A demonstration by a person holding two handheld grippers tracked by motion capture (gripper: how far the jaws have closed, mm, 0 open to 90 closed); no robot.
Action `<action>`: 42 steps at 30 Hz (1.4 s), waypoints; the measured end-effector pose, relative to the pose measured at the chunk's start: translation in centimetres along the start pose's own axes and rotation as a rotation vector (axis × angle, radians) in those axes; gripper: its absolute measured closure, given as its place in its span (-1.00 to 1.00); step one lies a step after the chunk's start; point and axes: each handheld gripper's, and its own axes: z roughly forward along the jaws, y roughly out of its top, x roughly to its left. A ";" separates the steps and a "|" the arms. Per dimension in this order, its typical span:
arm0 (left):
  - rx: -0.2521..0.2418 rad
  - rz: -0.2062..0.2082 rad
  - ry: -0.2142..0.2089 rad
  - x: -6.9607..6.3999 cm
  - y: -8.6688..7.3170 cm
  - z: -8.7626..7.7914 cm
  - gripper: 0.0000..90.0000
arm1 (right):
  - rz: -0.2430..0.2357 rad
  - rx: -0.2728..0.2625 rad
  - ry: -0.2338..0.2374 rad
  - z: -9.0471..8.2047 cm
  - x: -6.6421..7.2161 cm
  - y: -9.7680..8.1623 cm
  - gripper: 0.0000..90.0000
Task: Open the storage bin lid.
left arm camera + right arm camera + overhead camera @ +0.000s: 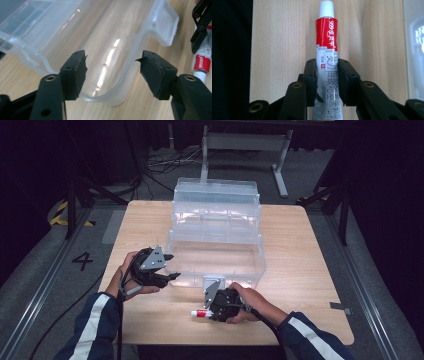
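Clamping the tube near the desk's front edge, your right gripper holds it; left gripper gapes, straddling the bin's corner, probably to steady it.

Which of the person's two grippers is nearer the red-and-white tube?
Right. The right gripper is shut on the tube, jaws clamping its white body. The left gripper is open at the clear box corner, with the tube off to its side.

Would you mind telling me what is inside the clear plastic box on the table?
The lower tub of the clear plastic box looks empty: only the wooden table shows through its floor. The stepped upper trays seem empty too, though glare and blur could hide something small.
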 end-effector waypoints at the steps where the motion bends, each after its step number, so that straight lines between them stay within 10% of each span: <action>1: 0.000 0.000 0.000 0.0 0.0 0.0 -0.19 | 0.008 -0.005 -0.003 -0.1 0.0 -0.1 0.58; 18: 0.026 -0.097 0.111 -1.1 -4.4 -1.3 -0.42 | 0.044 -0.042 -0.052 -2.6 -0.5 -2.1 0.58; 42: 0.161 -0.191 -0.078 -2.6 -10.3 2.3 -0.44 | 0.080 -0.103 -0.108 -6.7 -0.4 -6.2 0.58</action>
